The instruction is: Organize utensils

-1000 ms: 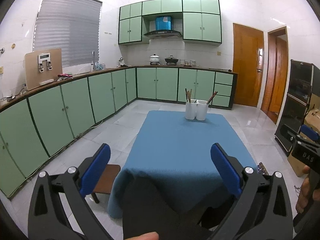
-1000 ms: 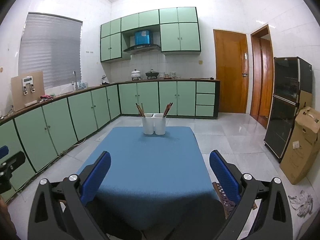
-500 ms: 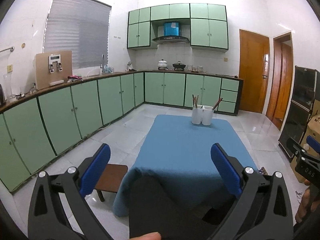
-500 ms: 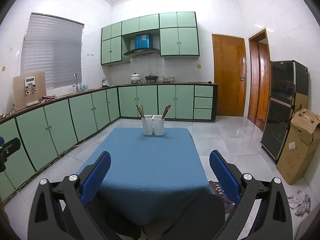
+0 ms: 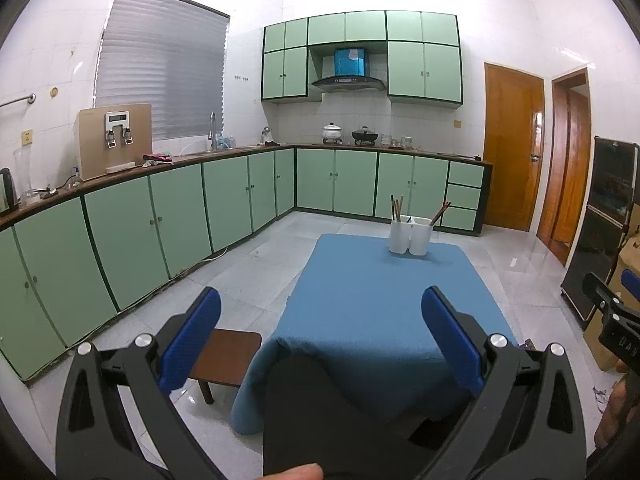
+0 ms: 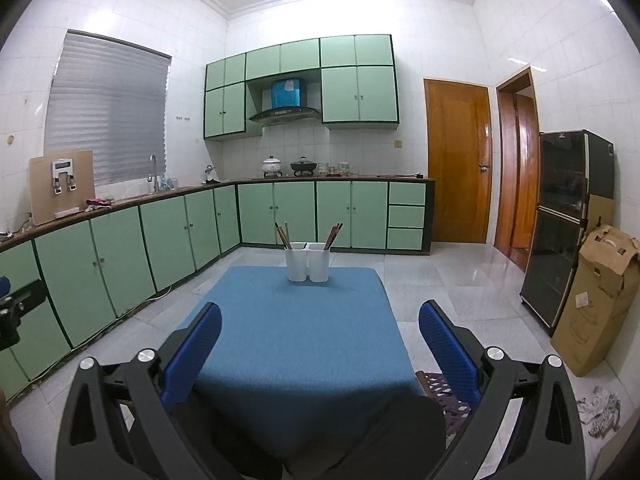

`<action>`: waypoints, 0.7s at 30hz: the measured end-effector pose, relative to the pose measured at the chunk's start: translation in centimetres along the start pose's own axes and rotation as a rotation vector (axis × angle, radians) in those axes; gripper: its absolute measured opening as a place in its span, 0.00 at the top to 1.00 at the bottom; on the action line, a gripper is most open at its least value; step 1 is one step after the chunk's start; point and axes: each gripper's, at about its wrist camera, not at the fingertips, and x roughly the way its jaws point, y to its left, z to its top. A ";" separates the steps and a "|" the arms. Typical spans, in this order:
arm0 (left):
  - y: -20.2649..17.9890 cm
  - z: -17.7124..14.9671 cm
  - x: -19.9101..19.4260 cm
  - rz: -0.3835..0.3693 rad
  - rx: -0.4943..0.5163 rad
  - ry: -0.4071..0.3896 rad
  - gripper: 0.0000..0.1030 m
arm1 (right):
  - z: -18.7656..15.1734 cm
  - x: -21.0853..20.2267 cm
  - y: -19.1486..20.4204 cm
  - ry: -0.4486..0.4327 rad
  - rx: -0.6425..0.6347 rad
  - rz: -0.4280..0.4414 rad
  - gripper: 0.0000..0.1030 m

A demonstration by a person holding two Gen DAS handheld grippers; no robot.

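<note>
One stool [image 5: 224,354], left wrist view only.

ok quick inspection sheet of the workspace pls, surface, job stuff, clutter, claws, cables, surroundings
surface: table under a blue cloth, bare apart from the holders.
job's things: two white holders side by side at the far end, touching or nearly so, chopsticks upright in each.
clutter: cardboard box and a scrap on the floor to the right; small wooden stool left of the table.
claws: left claw open, holding nothing; right claw open, holding nothing; both short of the table.
cables: a thin cord along the floor by the cabinets.
surroundings: green cabinets, wooden door, dark appliance cabinet.
</note>
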 end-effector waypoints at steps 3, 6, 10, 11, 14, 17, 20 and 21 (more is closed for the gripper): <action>0.2 0.2 -0.1 -0.003 -0.011 -0.006 0.05 | 0.1 0.1 0.1 0.001 0.000 0.001 0.06; 0.3 0.2 -0.1 0.002 -0.015 -0.003 0.05 | 0.2 0.2 0.0 0.006 0.001 0.002 0.06; 0.2 0.2 -0.2 0.006 -0.011 0.004 0.05 | 0.4 0.0 -0.2 0.007 0.003 -0.002 0.06; 0.1 0.2 -0.2 0.003 -0.008 0.004 0.05 | 0.6 -0.1 -0.2 0.007 0.004 -0.002 0.06; -0.2 0.4 -0.3 0.010 0.004 -0.001 0.05 | 0.7 -0.2 -0.1 0.003 0.006 -0.005 0.06; -0.3 0.4 -0.5 0.013 0.012 -0.008 0.05 | 0.9 -0.3 0.0 -0.001 0.009 -0.009 0.06; -0.3 0.4 -0.6 0.021 0.014 -0.016 0.05 | 0.9 -0.4 -0.1 -0.005 0.017 -0.011 0.06; -0.3 0.4 -0.6 0.022 0.016 -0.014 0.05 | 0.8 -0.3 -0.1 -0.005 0.018 -0.011 0.06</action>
